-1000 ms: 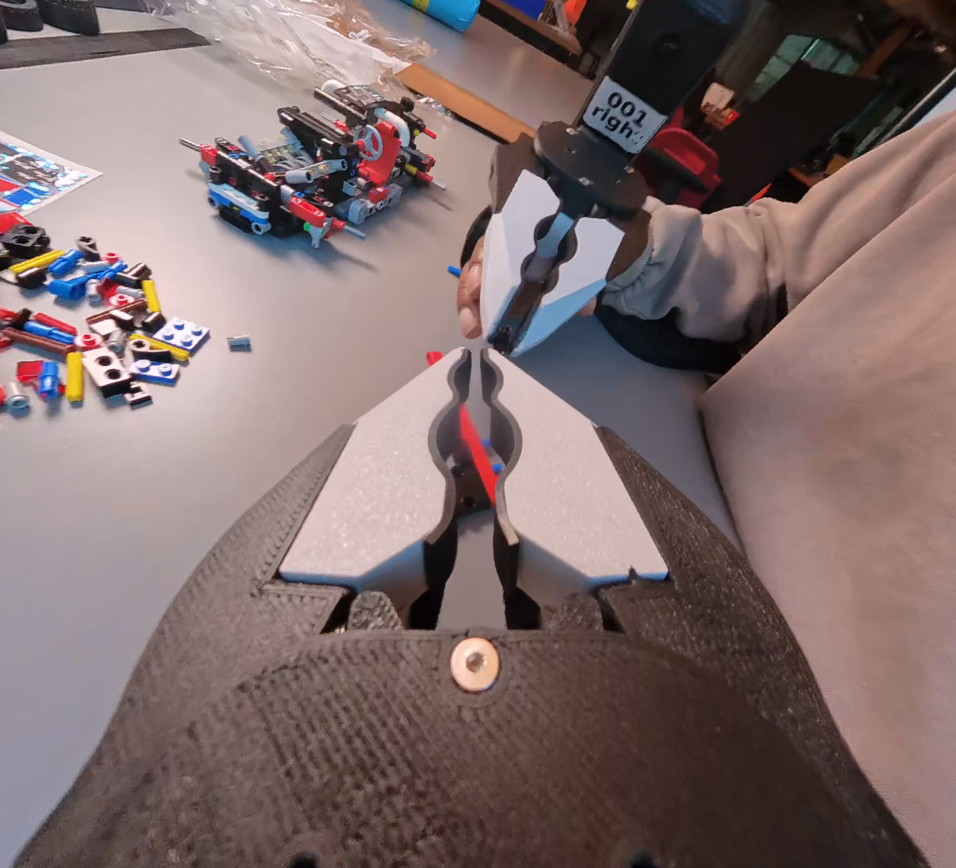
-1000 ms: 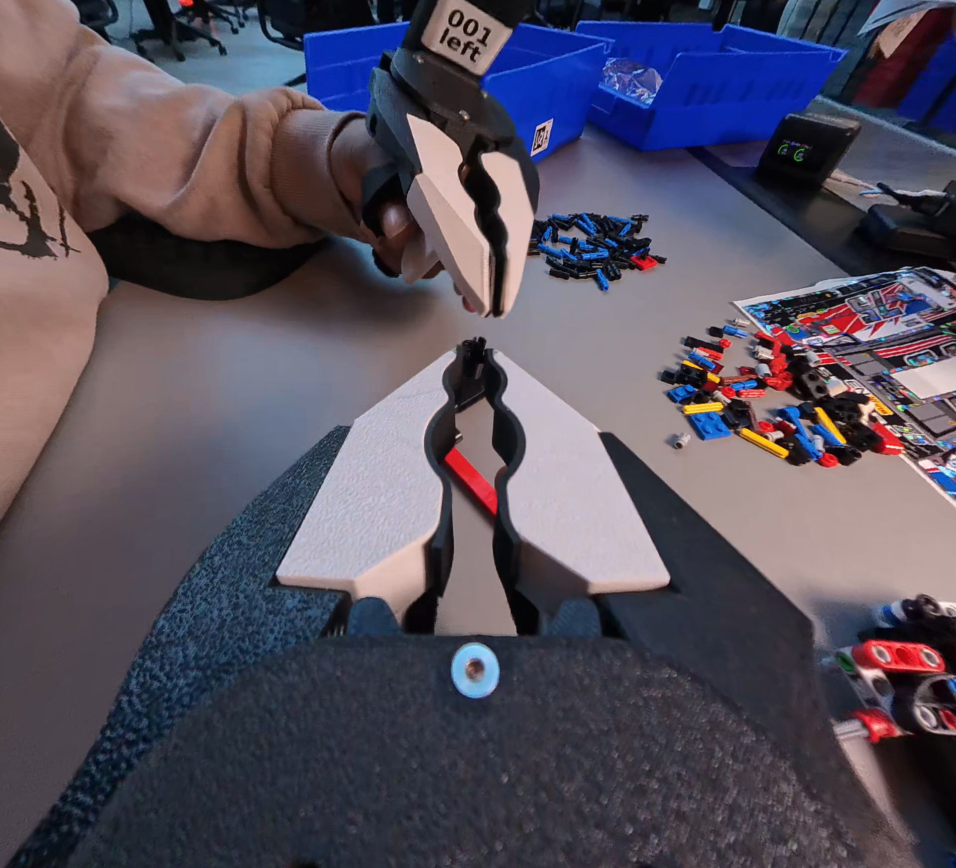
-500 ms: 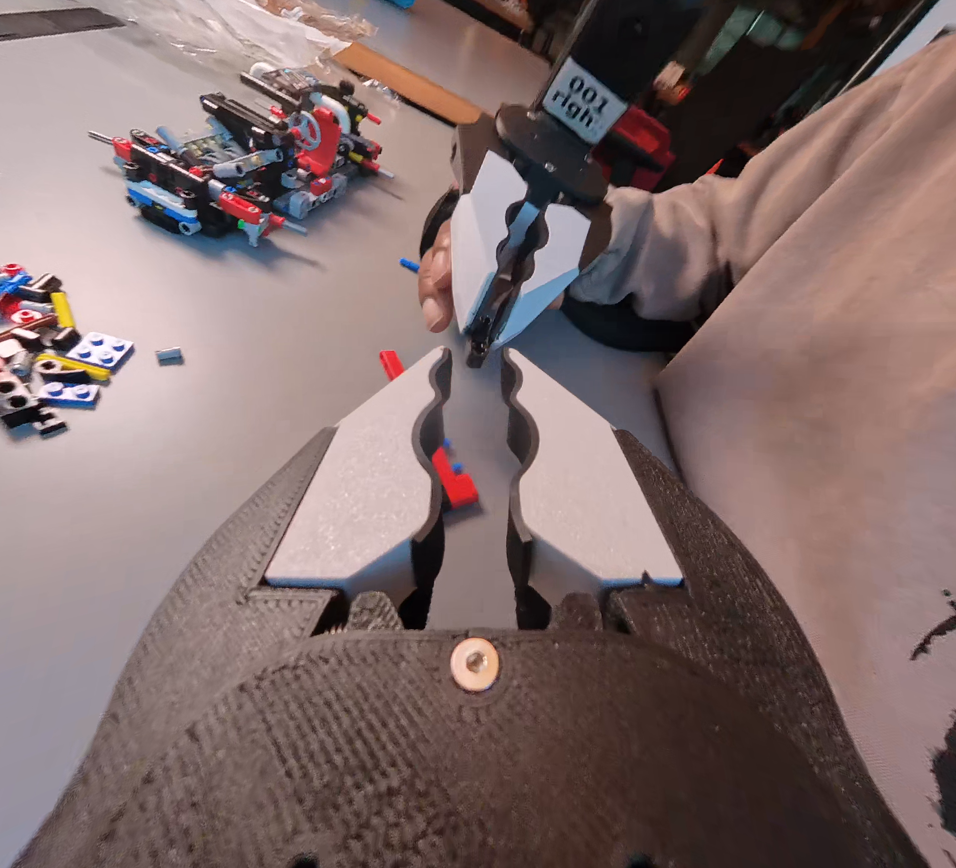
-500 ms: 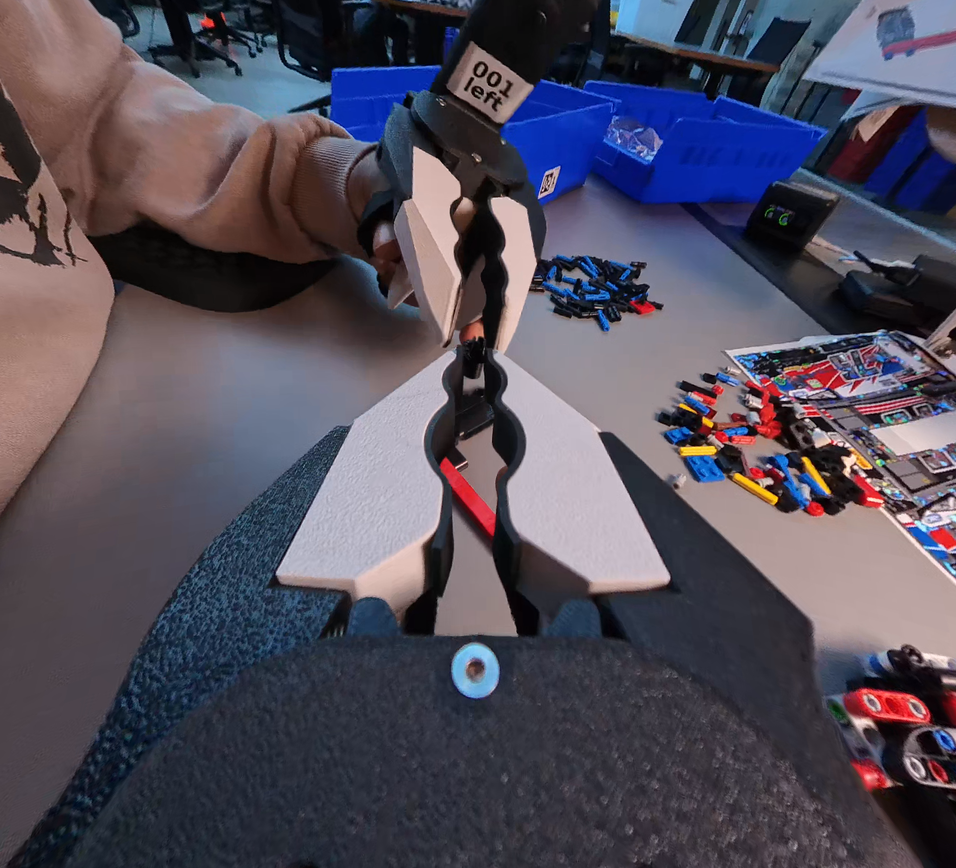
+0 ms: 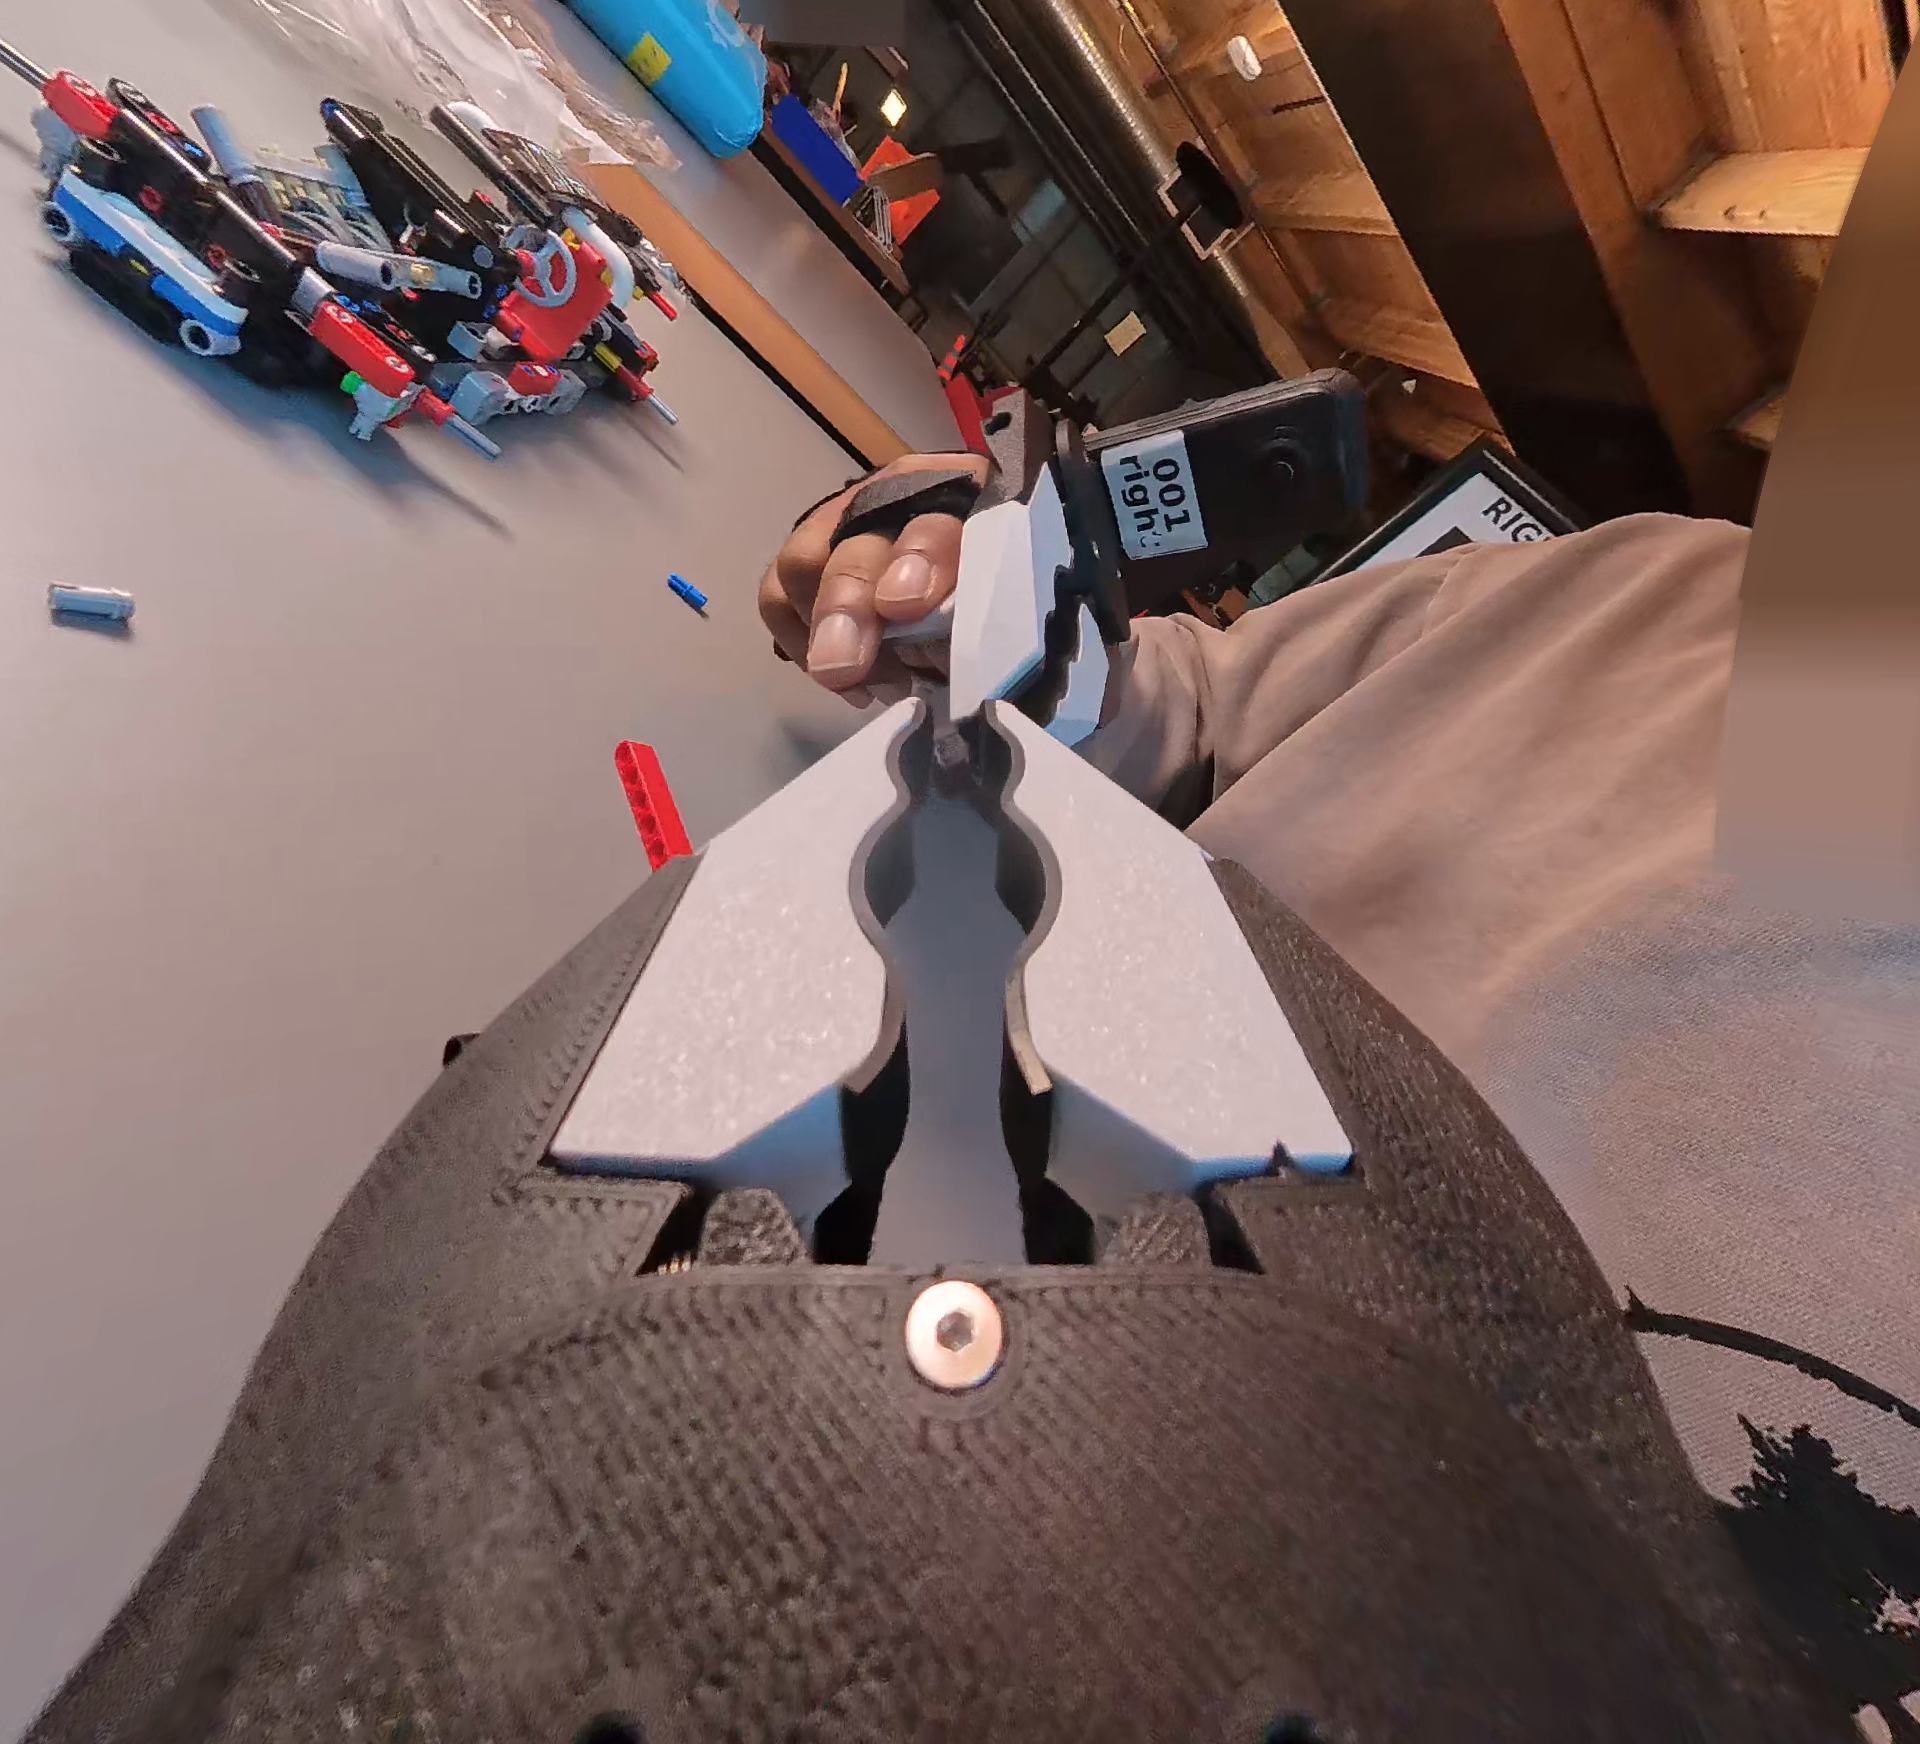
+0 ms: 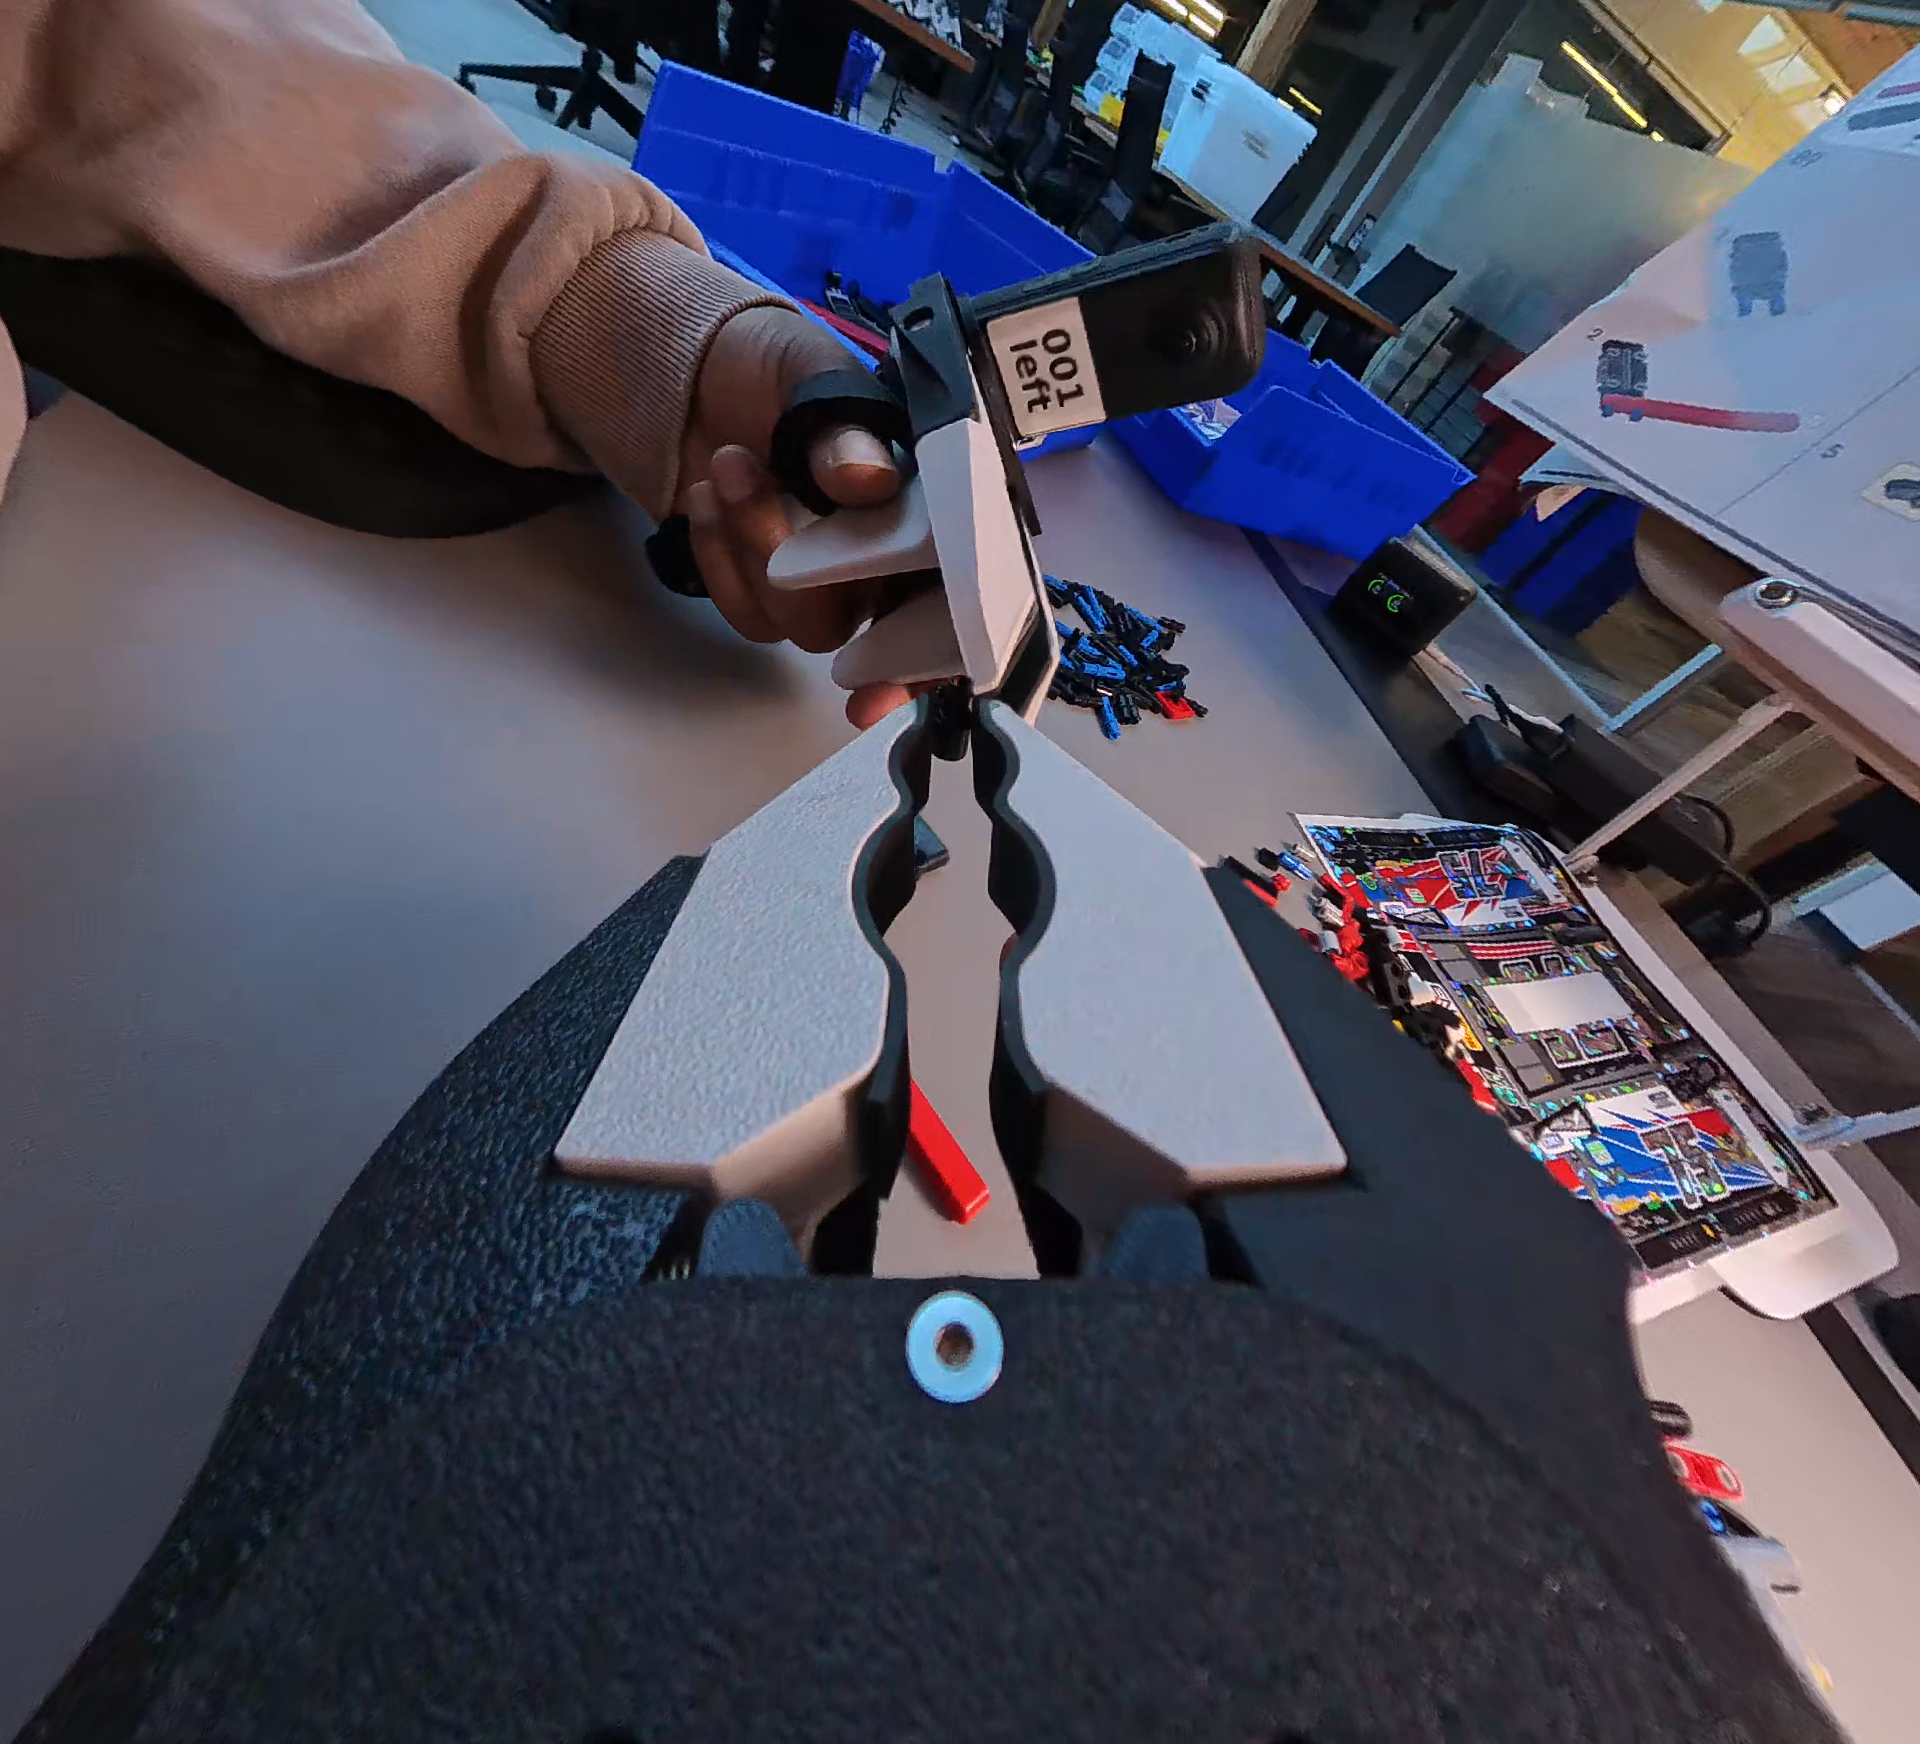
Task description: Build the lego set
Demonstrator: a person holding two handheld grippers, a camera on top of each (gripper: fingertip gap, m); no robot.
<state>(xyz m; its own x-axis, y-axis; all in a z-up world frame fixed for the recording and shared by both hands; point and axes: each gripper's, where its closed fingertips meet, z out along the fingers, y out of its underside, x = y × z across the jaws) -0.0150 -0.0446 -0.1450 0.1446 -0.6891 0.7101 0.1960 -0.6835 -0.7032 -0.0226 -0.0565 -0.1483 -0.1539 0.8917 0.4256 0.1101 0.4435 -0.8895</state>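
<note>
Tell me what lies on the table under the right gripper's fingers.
A red beam lies flat on the grey table below the right gripper, showing through the gap between its fingers. Its far end is hidden under them.

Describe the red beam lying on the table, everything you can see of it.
The red beam is a long, narrow plastic Technic-style bar with a row of round holes along one face. It lies flat on the grey table, loose, no gripper touching it. Its near end is hidden behind the left gripper; in the right wrist view one squared end shows below the right gripper.
</note>
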